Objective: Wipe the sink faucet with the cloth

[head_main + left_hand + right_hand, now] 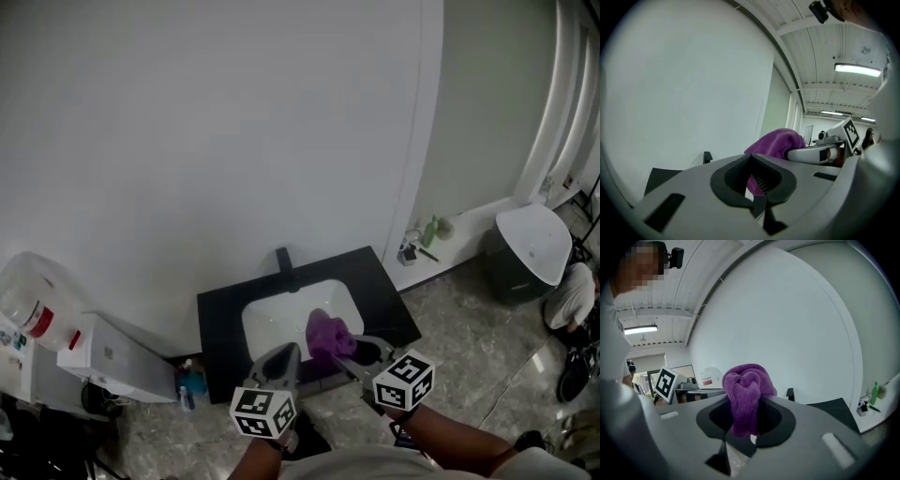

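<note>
A black faucet stands at the back of a white sink set in a black counter. My right gripper is shut on a bunched purple cloth and holds it over the front of the basin, short of the faucet. In the right gripper view the cloth bulges up from between the jaws, with the faucet small behind it. My left gripper hovers just left of the cloth, jaws together and empty. The left gripper view shows the cloth beyond its jaws and the faucet.
A white wall rises right behind the sink. At the left stand a clear jug, a white box and a blue bottle. A green bottle and a lidded grey bin are at the right, with a person beyond.
</note>
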